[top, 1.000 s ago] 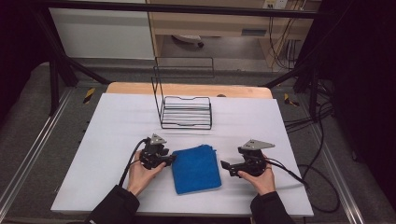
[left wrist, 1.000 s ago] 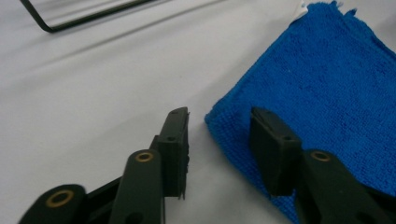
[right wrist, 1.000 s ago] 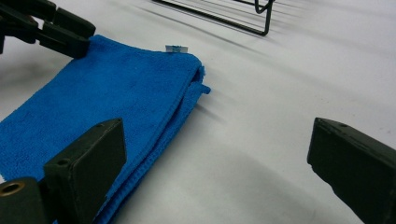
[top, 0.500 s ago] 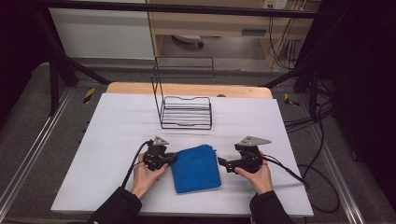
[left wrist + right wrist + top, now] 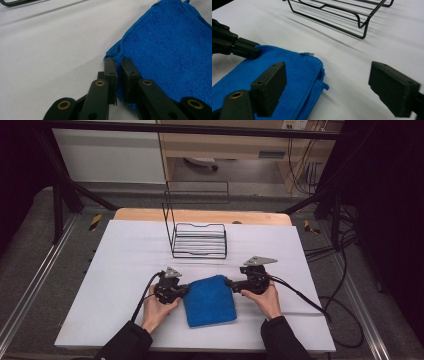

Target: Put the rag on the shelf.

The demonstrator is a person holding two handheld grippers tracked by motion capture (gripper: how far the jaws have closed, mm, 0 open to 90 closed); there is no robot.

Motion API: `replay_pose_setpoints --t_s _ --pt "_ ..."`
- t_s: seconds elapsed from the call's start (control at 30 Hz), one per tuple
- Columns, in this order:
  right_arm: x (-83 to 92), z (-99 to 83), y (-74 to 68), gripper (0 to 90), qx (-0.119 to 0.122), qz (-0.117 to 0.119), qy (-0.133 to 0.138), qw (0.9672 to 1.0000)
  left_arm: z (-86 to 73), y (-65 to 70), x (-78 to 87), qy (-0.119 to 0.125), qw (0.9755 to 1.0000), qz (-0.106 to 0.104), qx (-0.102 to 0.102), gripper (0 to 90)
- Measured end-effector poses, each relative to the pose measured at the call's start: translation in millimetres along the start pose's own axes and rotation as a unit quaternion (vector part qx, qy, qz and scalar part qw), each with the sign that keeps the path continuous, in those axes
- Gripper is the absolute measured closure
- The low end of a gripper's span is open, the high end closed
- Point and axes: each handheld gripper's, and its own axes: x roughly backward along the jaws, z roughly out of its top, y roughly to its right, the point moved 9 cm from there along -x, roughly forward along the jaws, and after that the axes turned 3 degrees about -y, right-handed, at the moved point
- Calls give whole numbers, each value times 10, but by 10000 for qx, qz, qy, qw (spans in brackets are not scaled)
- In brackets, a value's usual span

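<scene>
standing near the bench, one could see the folded blue towel lying flat on the white cover toward the near edge of the bench, a little right of centre, between the person's two hands. the left gripper had its jaws pressed together on the towel's left edge, a small ridge of cloth pinched up between them; they had just been closing, and in the right gripper view the same dark jaws sat nipped onto that edge. the right gripper was spread wide at the towel's far right corner, one jaw over the cloth and the other out over bare cover; its jaws had just begun closing, yet neither pad pressed on the cloth. a small white label showed at the towel's far edge. the black wire rack stood empty nearer the far edge, well apart from the towel. as a judgement, the work looked barely begun: one side was gripped, the other corner was left to catch, and any lifting, unfolding or moving toward the rack was still ahead.
</scene>
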Motion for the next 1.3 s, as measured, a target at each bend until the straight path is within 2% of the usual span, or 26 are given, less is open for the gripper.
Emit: replay_pose_setpoints --t_s 0.2,0.27,0.43,0.6,0.73,0.97,1.3 --pt "-133 -70 -5 356 -68 106 -191 9997 -2 5 -2 16 10000 8 -17 837" --pt "-172 -108 -12 448 -115 155 -311 9993 -2 4 -1 19 10000 6 -22 837" --pt "-234 -137 -35 534 -186 235 -398 9988 -2 3 -2 22 10000 -9 -41 837" --pt "-301 -194 -65 620 -123 246 -552 9981 -4 1 -1 26 10000 -4 -93 836" --pt "-303 -211 -127 734 -158 316 -652 9972 -6 1 -1 58 9999 -14 -103 835" --pt "-282 -206 -151 845 -341 447 -713 9959 -8 -13 1 84 9998 -124 -110 833" --pt "-202 -143 -173 870 -499 565 -628 9952 10 -23 34 204 9995 -225 -50 864"
